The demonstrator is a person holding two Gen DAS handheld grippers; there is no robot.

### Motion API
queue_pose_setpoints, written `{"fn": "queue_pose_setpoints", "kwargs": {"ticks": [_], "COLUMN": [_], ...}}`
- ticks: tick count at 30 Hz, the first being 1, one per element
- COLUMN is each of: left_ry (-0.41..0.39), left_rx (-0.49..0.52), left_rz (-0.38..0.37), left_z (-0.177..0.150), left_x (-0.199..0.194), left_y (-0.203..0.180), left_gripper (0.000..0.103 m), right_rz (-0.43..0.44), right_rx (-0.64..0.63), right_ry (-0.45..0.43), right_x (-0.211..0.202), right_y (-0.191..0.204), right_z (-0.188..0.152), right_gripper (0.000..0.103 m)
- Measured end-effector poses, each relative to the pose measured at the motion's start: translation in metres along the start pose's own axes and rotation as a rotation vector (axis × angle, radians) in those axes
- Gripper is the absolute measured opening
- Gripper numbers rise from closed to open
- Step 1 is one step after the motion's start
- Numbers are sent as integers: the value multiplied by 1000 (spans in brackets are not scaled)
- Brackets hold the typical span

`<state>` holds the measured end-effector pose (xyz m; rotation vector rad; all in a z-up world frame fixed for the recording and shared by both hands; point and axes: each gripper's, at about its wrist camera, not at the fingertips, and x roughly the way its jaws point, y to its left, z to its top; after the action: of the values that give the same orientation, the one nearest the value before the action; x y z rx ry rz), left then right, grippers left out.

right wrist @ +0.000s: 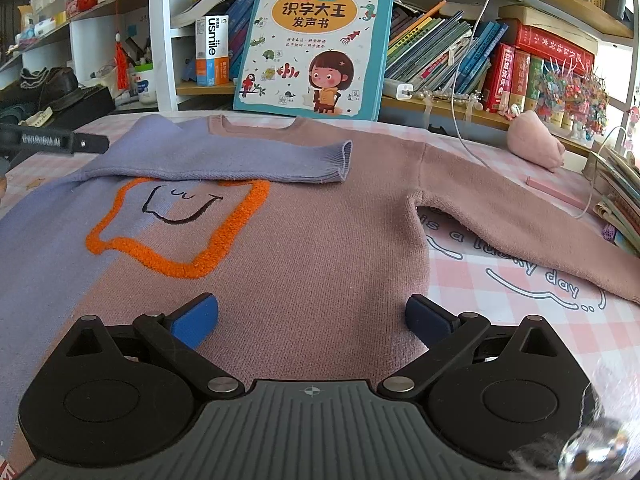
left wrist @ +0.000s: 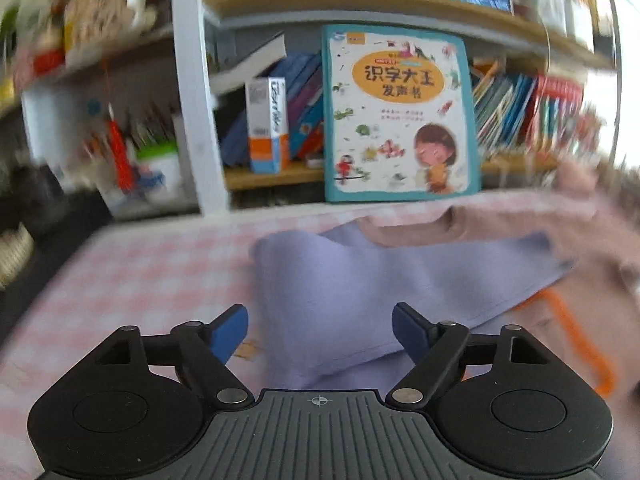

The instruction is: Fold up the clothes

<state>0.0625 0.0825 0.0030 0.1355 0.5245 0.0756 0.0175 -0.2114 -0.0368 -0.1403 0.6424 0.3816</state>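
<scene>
A pink and lilac sweater (right wrist: 320, 240) lies flat on the checked tablecloth (right wrist: 500, 280), with an orange fuzzy outline (right wrist: 224, 240) around a stitched smile. Its lilac sleeve (right wrist: 240, 156) is folded across the chest, and the pink sleeve (right wrist: 520, 216) stretches out to the right. My right gripper (right wrist: 312, 316) stands open above the pink lower body, nothing between its pads. In the blurred left wrist view, my left gripper (left wrist: 320, 330) is open over the lilac sleeve (left wrist: 360, 280), its pads not pressing the cloth. A black bar of the left tool (right wrist: 60, 142) shows at the left edge.
A big children's book (right wrist: 316, 40) leans on a bookshelf (right wrist: 460, 108) right behind the table. A white cable (right wrist: 460, 120) hangs down onto the pink sleeve. A pink soft lump (right wrist: 536, 144) and stacked books (right wrist: 620, 200) sit at the right; shoes (right wrist: 48, 84) at the left.
</scene>
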Motion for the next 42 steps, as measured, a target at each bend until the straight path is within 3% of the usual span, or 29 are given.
{"fn": "queue_pose_setpoints", "kwargs": {"ticks": [5, 10, 11, 13, 15, 16, 17, 18, 20, 21, 23, 27, 40, 42], "left_ry": [68, 95, 98, 126, 156, 159, 156, 153, 147, 144, 140, 147, 148, 156], "left_rx": [-48, -122, -140, -182, -215, -221, -217, -213, -207, -205, -235, -253, -230, -211], "left_rz": [-45, -63, -62, -90, -134, -152, -164, -176, -190, -186, -181, -161, -145, -125], "left_z": [-9, -19, -20, -24, -28, -30, -30, -31, -32, -32, -33, -34, -31, -28], "left_x": [7, 0, 0, 2, 6, 6, 5, 4, 3, 2, 1, 0, -1, 0], "left_y": [25, 49, 52, 57, 59, 59, 58, 56, 55, 56, 63, 71, 73, 71], "left_gripper": [85, 83, 78, 60, 38, 37, 28, 12, 11, 10, 10, 10, 10, 17], "right_rz": [1, -23, -27, -31, -36, -45, -53, -53, -53, -52, -38, 0, -19, -29], "right_rx": [20, 131, 154, 171, 187, 179, 173, 180, 193, 201, 235, 274, 207, 195], "right_ry": [-9, -17, -16, -17, -16, -10, -5, -8, -14, -17, -18, -26, -21, -19], "right_x": [0, -6, -7, -10, -13, -13, -13, -13, -13, -13, -11, -8, -8, -8], "right_y": [-2, -16, -19, -24, -27, -27, -27, -27, -28, -28, -31, -30, -15, -13], "right_z": [0, -1, 0, 0, 1, 0, 0, -1, -3, -3, -3, -2, -2, -1], "right_gripper": [101, 98, 98, 89, 71, 68, 60, 54, 45, 32, 15, 13, 11, 11]}}
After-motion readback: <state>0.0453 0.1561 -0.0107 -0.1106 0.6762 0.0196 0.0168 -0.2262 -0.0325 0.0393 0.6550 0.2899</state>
